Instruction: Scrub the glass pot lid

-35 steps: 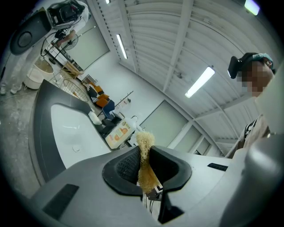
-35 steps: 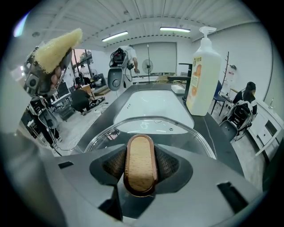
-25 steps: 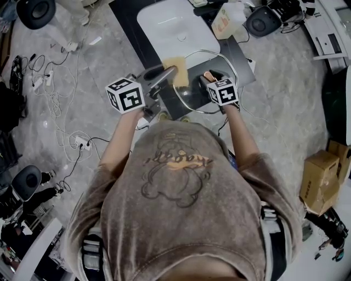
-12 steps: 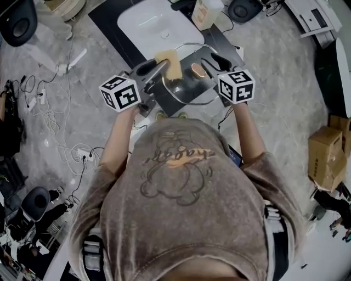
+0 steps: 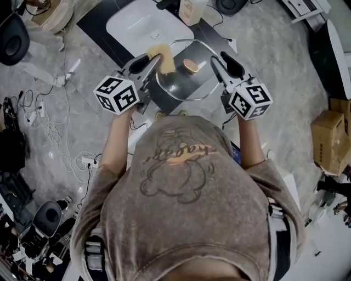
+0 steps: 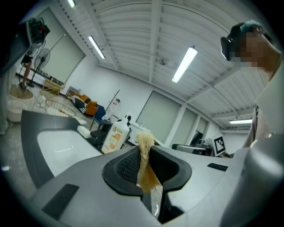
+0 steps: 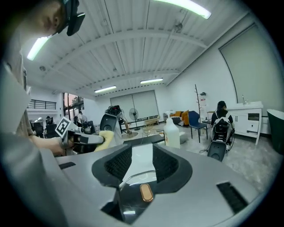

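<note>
A white basin (image 5: pixel 137 24) sat in a dark desk (image 5: pixel 94 21), with a pale bottle (image 5: pixel 191 10) just beyond it. White cables (image 5: pixel 52 129) sprawled over the grey marbled floor (image 5: pixel 285 71) to the left. Cardboard boxes (image 5: pixel 332 144) stood at the right edge. The right gripper view showed a seated person (image 7: pixel 221 119) near a blue chair (image 7: pixel 194 119), and a standing fan (image 7: pixel 134 114).

Long ceiling lamps (image 6: pixel 184 64) give bright, even white light, and they burn out to pure white in both gripper views. In the head view the light is flat, and the floor (image 5: pixel 285 82) carries only faint, soft shadows. A pale streak of glare lies on the sink (image 6: pixel 62 148), and a smaller one on the glass lid (image 7: pixel 133 199). Both gripper views bulge like a fisheye and have black corners. Whatever sits nearest the lens is soft.
</note>
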`<state>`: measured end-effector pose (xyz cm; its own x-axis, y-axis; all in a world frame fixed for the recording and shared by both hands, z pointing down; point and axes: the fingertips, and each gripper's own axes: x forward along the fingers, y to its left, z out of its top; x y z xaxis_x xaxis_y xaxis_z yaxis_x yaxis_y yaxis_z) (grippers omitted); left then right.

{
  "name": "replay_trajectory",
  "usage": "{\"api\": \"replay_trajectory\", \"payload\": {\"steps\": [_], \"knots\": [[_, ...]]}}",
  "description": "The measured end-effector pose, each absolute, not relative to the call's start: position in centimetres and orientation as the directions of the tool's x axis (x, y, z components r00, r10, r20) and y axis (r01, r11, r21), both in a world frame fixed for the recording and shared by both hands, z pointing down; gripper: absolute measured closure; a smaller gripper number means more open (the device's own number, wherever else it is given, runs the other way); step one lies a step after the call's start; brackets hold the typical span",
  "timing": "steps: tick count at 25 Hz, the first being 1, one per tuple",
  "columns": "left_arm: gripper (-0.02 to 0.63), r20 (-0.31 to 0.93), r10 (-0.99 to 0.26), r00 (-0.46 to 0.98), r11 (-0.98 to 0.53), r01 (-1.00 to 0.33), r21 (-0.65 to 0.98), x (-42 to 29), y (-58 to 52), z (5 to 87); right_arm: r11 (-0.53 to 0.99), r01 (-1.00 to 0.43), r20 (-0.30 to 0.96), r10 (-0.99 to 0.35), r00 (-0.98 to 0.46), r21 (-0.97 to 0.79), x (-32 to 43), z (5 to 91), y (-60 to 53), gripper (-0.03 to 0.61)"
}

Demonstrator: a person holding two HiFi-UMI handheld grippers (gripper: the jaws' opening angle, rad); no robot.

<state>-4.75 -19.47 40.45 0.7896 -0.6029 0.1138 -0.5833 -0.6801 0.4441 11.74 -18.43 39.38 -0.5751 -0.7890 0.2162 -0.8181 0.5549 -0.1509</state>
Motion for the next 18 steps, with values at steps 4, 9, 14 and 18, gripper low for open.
{"api": "replay_trajectory", "payload": {"steps": [4, 9, 14, 18], "knots": [[0.545, 0.138, -0.685, 0.715, -0.655, -0.688, 0.313, -5.1, -19.9, 40.5, 0.508, -0.846, 0.159, -0.833, -0.531, -0.161, 12.3, 39.2, -17.8, 0.525], [0.545, 0.126, -0.745, 0.655, -0.618, -0.750, 0.236, -5.7, -19.3, 41.2, 0.475, -0.866, 0.149, -0.856, -0.496, -0.155, 12.1, 40.7, -17.1, 0.577], [0.545, 0.112, -0.774, 0.623, -0.598, -0.778, 0.191, -6.3, -18.6, 42.3, 0.520, -0.841, 0.162, -0.826, -0.539, -0.147, 10.2, 43.1, -16.1, 0.577], [0.545, 0.131, -0.790, 0.599, -0.579, -0.799, 0.161, -6.7, -17.9, 43.4, 0.512, -0.842, 0.166, -0.827, -0.537, -0.170, 9.9, 44.3, -15.5, 0.577]]}}
